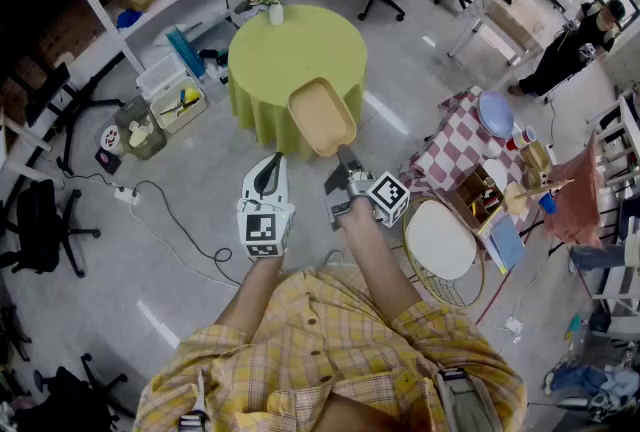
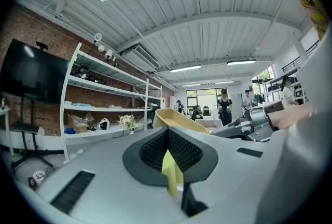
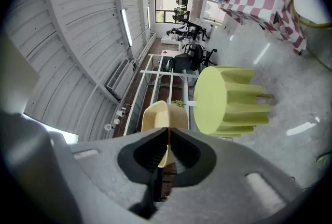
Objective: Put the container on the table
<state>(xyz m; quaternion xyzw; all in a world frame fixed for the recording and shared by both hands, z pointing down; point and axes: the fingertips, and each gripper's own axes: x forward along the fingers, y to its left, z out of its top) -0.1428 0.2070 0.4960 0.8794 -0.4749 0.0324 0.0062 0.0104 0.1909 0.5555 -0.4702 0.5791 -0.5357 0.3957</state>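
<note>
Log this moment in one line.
right gripper: shut on rim of beige rectangular plastic container | left gripper: shut, empty | container: held, not yet on round lime-clothed table

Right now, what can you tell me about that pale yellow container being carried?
The container is a shallow, pale yellow tub, plastic-looking, rectangular with rounded corners and a raised rim, seemingly empty. It hangs tilted in the air near the round green table, not set down. Only the right gripper touches it, jaws clamped on its near rim.
</note>
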